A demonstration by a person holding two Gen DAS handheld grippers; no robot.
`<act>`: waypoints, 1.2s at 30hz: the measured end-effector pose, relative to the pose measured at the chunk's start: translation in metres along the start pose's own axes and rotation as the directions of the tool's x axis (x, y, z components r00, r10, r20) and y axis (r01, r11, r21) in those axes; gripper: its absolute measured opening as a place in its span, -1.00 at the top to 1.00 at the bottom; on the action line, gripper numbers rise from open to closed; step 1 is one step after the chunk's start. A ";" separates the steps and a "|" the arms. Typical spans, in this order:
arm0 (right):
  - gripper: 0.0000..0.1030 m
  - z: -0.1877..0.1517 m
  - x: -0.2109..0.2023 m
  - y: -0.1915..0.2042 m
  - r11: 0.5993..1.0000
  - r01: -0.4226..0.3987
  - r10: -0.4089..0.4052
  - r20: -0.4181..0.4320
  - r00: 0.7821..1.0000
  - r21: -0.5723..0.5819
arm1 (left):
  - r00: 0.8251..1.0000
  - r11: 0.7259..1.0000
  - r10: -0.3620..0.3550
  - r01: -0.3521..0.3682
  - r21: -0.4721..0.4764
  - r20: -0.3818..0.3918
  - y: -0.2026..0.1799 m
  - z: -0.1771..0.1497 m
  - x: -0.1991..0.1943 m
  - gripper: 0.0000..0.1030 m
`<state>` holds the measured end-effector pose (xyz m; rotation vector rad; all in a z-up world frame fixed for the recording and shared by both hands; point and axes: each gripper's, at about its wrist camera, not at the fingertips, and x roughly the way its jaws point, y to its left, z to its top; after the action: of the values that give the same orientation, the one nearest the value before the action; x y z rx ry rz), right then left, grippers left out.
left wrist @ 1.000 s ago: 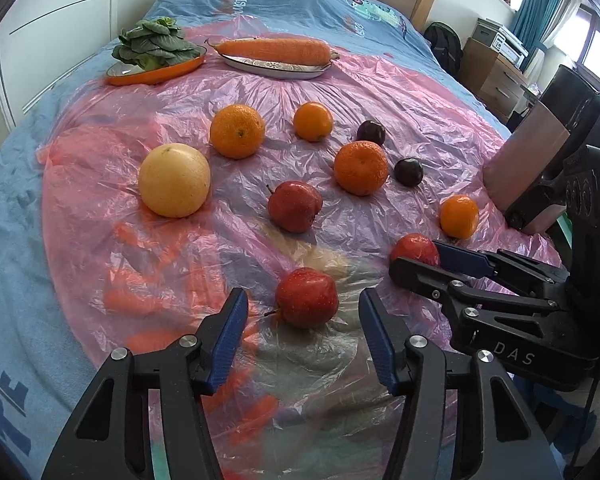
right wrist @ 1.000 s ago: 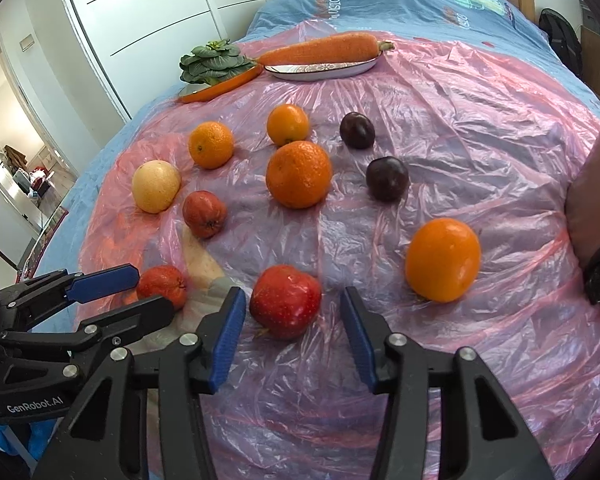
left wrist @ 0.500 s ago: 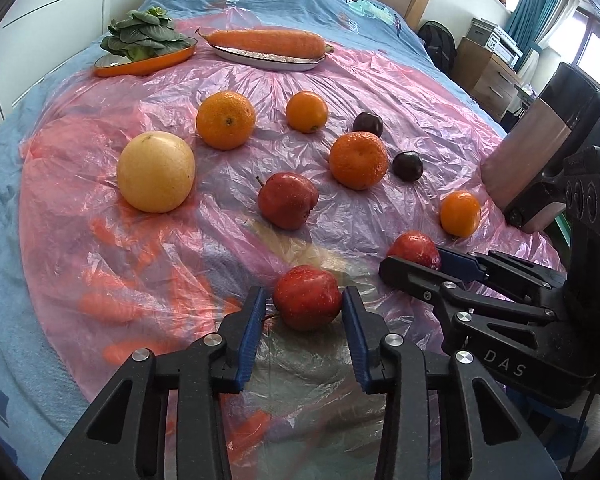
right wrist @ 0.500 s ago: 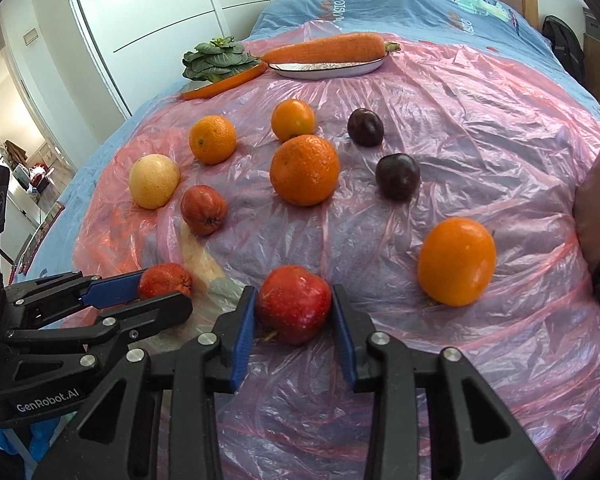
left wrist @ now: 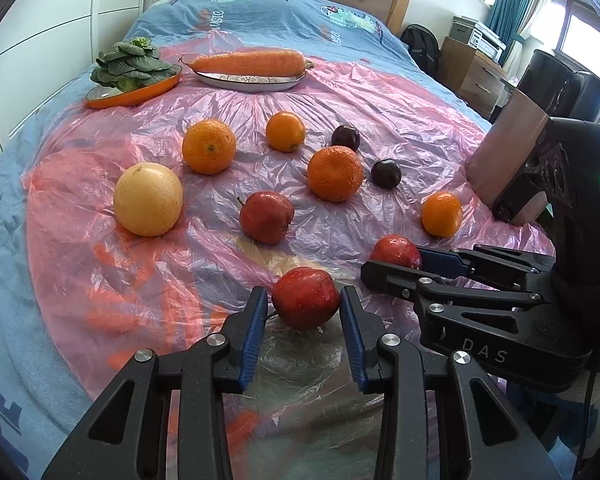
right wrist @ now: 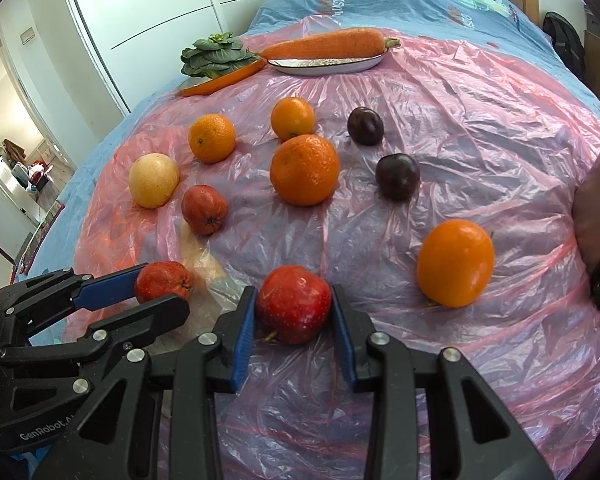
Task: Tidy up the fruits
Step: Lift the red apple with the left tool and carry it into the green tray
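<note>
Both hands are on fruit now. My left gripper (left wrist: 303, 300) has just been closing, and its blue pads sit against the sides of a red apple (left wrist: 305, 297) at the near edge of the pink plastic sheet (left wrist: 380, 92), so I call that a grip. My right gripper (right wrist: 293, 305) has done the same and is clamped on a second red apple (right wrist: 294, 304), just to the right of the first. Both apples look to be resting on the sheet, not lifted yet.

Farther out lie a third red apple (left wrist: 266, 217), a pale yellow round fruit (left wrist: 148, 199) to the far left, four oranges, the big one (left wrist: 334, 173) in the middle, and two dark plums (left wrist: 385, 173) on the right. At the far end, an orange dish (left wrist: 112, 100) holds leafy greens and a white plate (left wrist: 228, 80) holds a carrot (left wrist: 247, 63).

So I judge this is the pick-up step, early in the sorting, with everything else scattered. Next comes lifting both apples straight up, cleanly, without dragging the crinkly sheet or bumping my two grippers together. Then I'd carry them toward the third apple to group the reds. The skins look smooth; a slip is possible.
</note>
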<state>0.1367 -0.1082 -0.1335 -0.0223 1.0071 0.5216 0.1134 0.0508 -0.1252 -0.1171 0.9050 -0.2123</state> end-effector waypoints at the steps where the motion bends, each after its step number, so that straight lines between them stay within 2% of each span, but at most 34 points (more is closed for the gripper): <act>1: 1.00 0.001 -0.001 0.001 1.000 0.005 -0.005 -0.005 1.000 -0.001 | 1.000 1.000 -0.004 0.004 -0.001 0.008 0.000 0.000 -0.003 0.38; 16: 1.00 0.003 -0.024 0.014 0.997 0.076 -0.075 -0.061 0.995 0.023 | 0.993 0.996 -0.082 0.085 -0.034 0.083 0.009 0.007 -0.030 0.38; 25: 1.00 0.001 -0.053 0.021 0.996 0.087 -0.086 -0.052 0.995 0.006 | 0.993 0.998 -0.044 0.047 -0.030 0.106 0.007 0.006 -0.038 0.38; 36: 1.00 -0.028 -0.103 0.006 0.996 0.079 -0.077 -0.041 0.996 0.047 | 0.995 0.999 -0.002 0.006 -0.036 0.100 -0.009 0.002 -0.051 0.38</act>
<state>0.0683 -0.1521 -0.0637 -0.0289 1.0522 0.4266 0.0834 0.0541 -0.0833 -0.1621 0.8091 -0.1919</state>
